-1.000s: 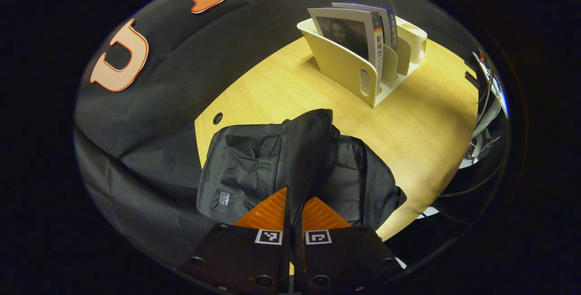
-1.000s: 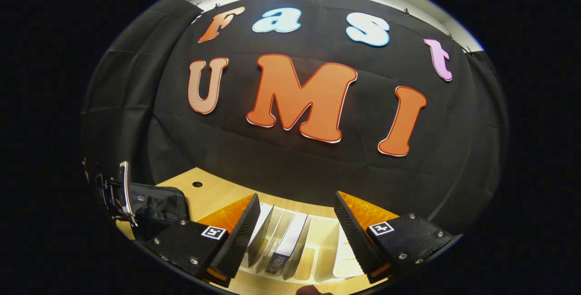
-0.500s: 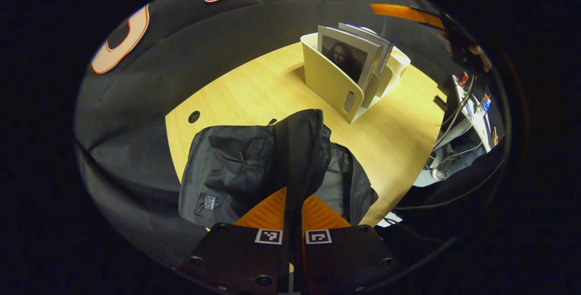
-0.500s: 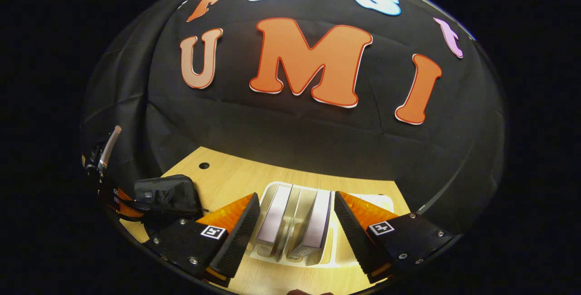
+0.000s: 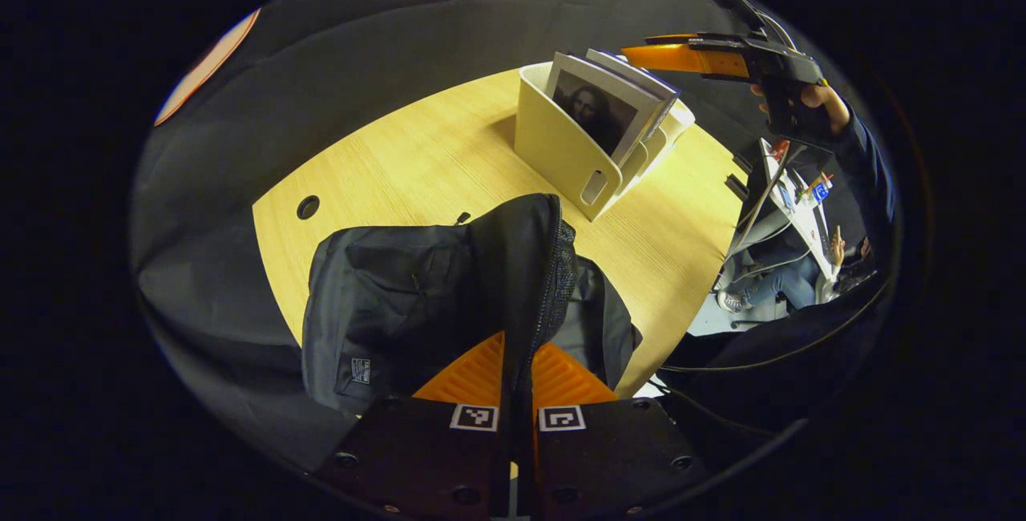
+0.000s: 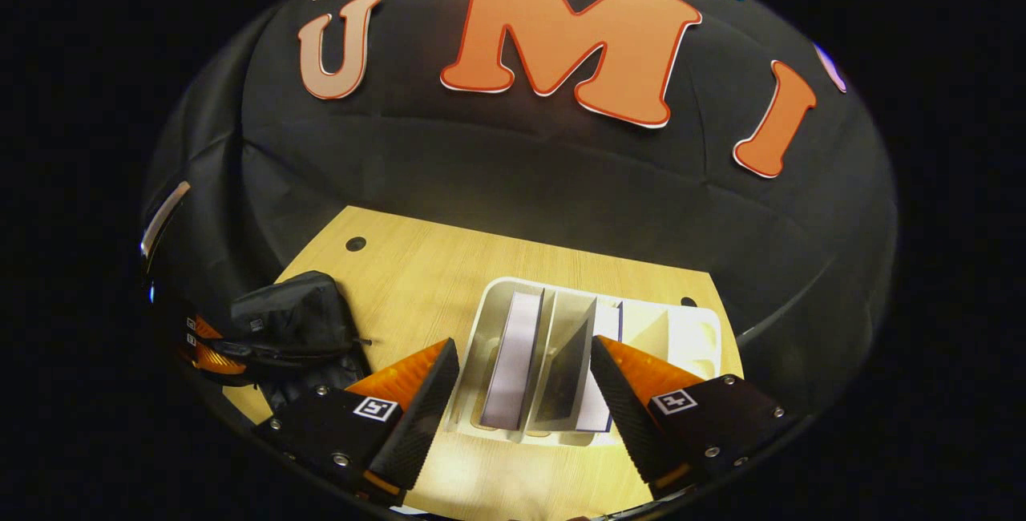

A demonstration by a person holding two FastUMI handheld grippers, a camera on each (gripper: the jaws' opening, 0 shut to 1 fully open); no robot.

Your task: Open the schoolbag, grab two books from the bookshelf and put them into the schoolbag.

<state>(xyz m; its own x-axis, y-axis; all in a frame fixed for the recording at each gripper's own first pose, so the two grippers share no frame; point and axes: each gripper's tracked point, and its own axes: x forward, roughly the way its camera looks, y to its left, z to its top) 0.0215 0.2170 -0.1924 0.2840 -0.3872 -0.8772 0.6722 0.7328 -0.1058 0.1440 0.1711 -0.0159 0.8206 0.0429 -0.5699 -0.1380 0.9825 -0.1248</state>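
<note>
Near the front edge of the pale wood-grain table [image 5: 449, 160], the black fabric schoolbag [image 5: 385, 296] lies slumped, and the left gripper [image 5: 517, 381] has its ribbed fingers pinched together on the bag's raised zipper-edged flap [image 5: 529, 264]. Toward the far right corner stands the cream, smooth plastic bookshelf [image 6: 513, 345] with curved dividers, holding two thin upright books [image 6: 513, 357]. Above it the right gripper [image 6: 521, 393] hovers, jaws wide apart, straddling the books without touching.

Matt black cloth schoolbag [image 5: 385, 296], smooth cream plastic bookshelf [image 5: 561, 148], pale wood-grain table [image 5: 417, 160]
</note>
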